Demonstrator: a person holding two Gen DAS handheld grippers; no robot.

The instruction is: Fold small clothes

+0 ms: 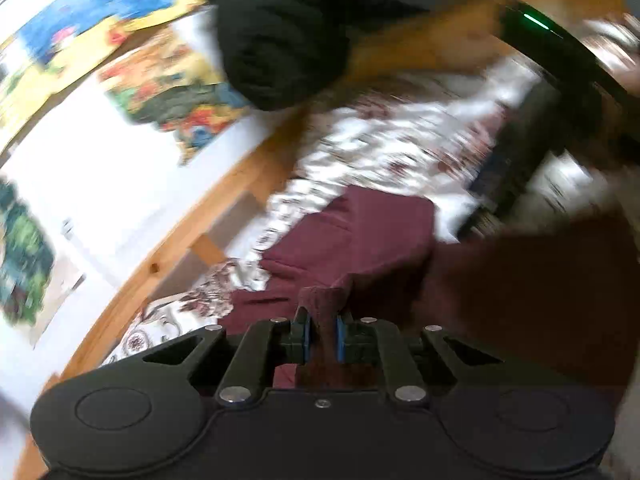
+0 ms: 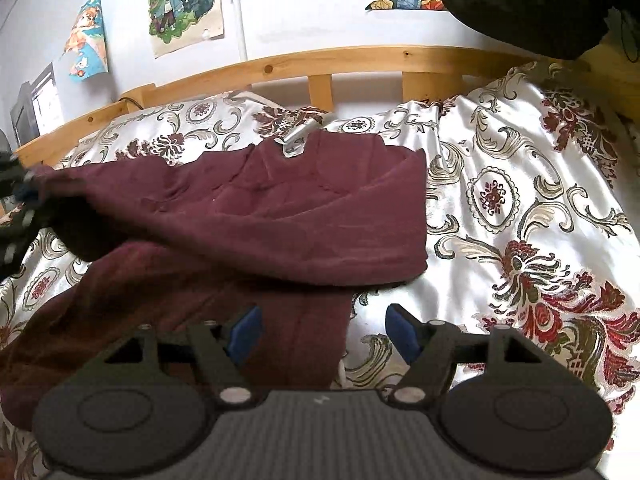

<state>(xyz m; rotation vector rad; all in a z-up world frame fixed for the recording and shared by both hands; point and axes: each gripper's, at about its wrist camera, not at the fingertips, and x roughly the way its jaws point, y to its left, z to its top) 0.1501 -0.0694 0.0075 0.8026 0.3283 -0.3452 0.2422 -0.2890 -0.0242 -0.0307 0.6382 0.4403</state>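
Observation:
A maroon garment (image 2: 288, 216) lies on the patterned bedspread (image 2: 520, 200), partly folded over itself. My left gripper (image 1: 322, 322) is shut on a bunched edge of the maroon garment (image 1: 352, 240) and holds it lifted; that view is blurred. In the right wrist view the left gripper (image 2: 16, 208) shows at the far left edge with the cloth pulled up toward it. My right gripper (image 2: 324, 332) is open and empty, low over the garment's near edge, with its left pad (image 2: 246, 330) above the cloth and its right pad (image 2: 402, 334) above the bedspread.
A wooden bed rail (image 2: 320, 64) runs along the far side, with a white wall and several posters (image 2: 184, 4) behind it. A dark bundle (image 2: 520, 0) hangs at the top right. It also shows in the left wrist view (image 1: 280, 40).

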